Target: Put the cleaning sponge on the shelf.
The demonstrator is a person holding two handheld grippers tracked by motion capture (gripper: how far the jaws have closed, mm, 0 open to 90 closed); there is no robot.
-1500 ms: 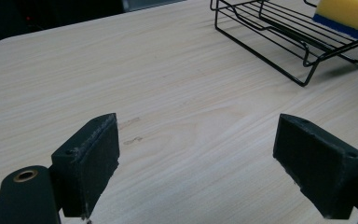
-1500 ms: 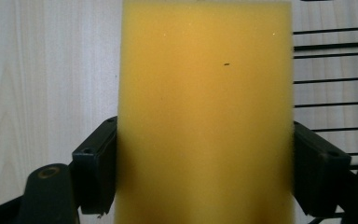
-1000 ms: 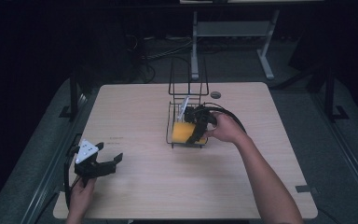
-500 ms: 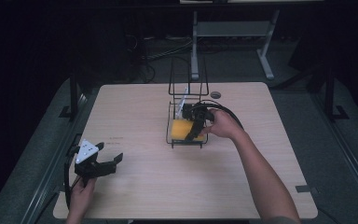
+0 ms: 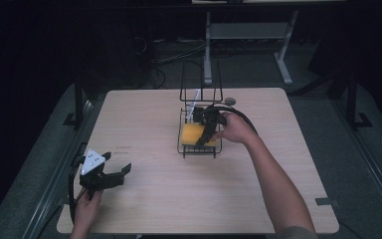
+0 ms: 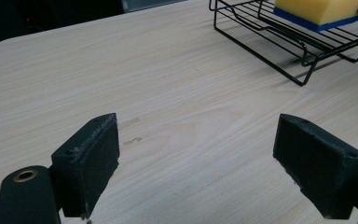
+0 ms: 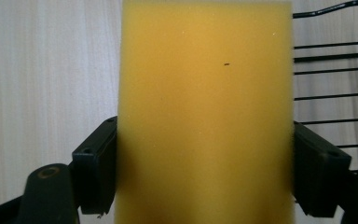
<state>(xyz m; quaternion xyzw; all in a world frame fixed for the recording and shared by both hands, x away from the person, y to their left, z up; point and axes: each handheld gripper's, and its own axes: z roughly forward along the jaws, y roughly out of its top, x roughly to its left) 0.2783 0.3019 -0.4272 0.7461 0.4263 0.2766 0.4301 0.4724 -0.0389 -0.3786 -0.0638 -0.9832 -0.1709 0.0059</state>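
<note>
A yellow sponge [image 5: 193,134] with a blue underside lies in a black wire rack [image 5: 199,151] at the middle of the wooden table. My right gripper [image 5: 205,139] reaches into the rack from the right and is shut on the sponge. In the right gripper view the sponge [image 7: 205,93] sits between both jaws of the right gripper [image 7: 205,172], with rack wires [image 7: 335,70] to the right. My left gripper [image 5: 117,163] hovers open near the table's front left corner. In the left gripper view the left gripper [image 6: 198,158] holds nothing, and the sponge [image 6: 321,9] and rack [image 6: 303,51] are far ahead.
The rack has a tall upright wire frame [image 5: 200,87] at its back with a white item [image 5: 195,102] leaning there. A small grey disc [image 5: 230,101] lies on the table [image 5: 144,114] behind the rack. A metal stand [image 5: 248,32] is on the floor beyond the table.
My right gripper has shifted slightly left and down with the sponge, settling it lower in the rack. The left gripper has stayed in place.
</note>
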